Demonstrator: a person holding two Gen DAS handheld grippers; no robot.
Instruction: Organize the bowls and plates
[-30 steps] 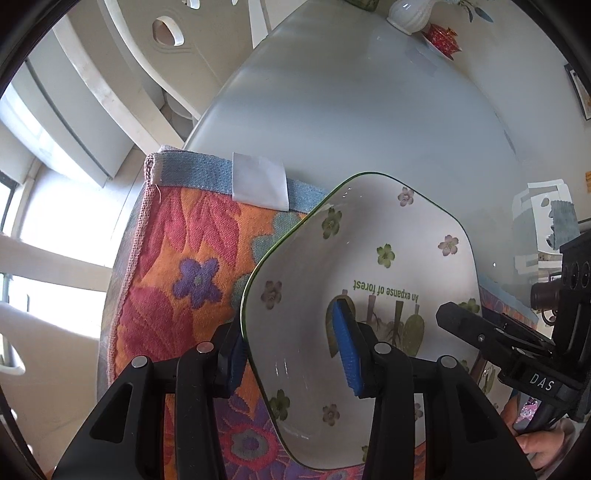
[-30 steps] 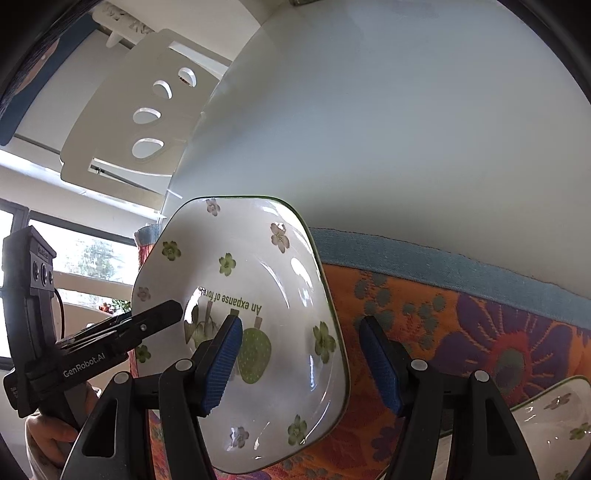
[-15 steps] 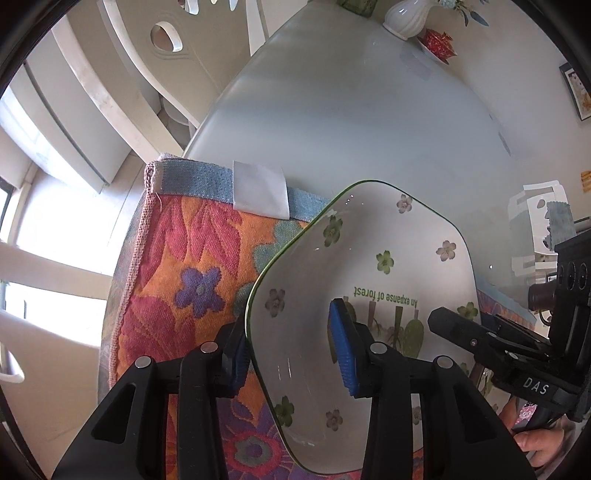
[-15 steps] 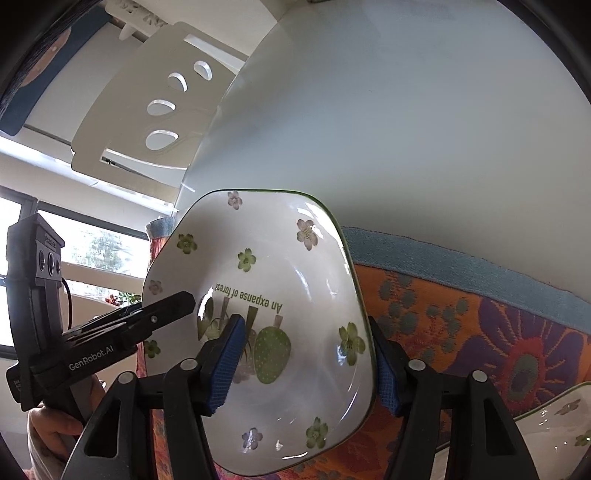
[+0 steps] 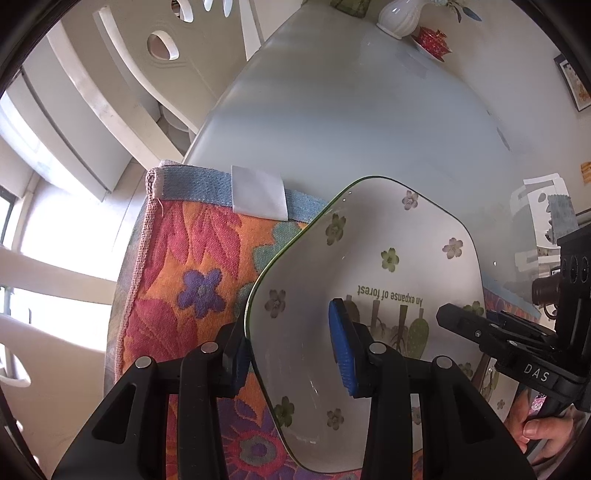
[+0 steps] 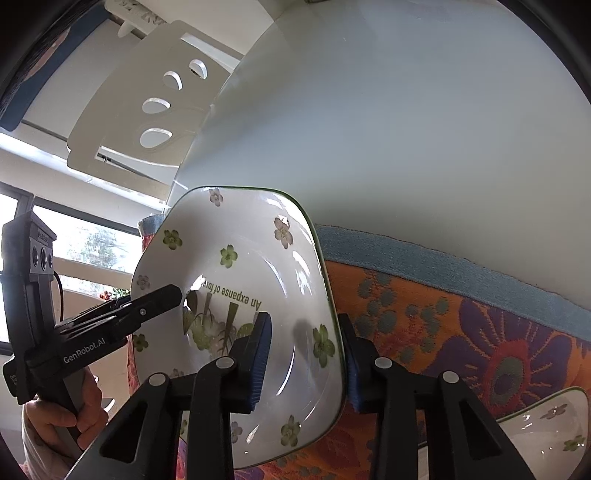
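A white square bowl (image 5: 402, 258) with green rim, flowers and the words "An expanse of forest" is held up over a floral mat (image 5: 192, 266). My left gripper (image 5: 288, 350) straddles its left rim, one blue pad inside, one outside. My right gripper (image 6: 306, 362) straddles the bowl's (image 6: 240, 266) right rim the same way. Both grippers look closed on the rim. A second matching dish (image 6: 546, 424) lies on the mat (image 6: 461, 332) at the lower right of the right wrist view.
The mat lies on a pale glass table (image 5: 351, 122). White chairs (image 5: 122, 85) stand at the table's left edge. A white vase (image 5: 395, 18) and a red cup (image 5: 432, 38) stand at the far end. A window lies to the left.
Both grippers have moved in around the bowl's rim, the right one closing from wide open. The bowl has risen and shifted slightly right in the right wrist view.
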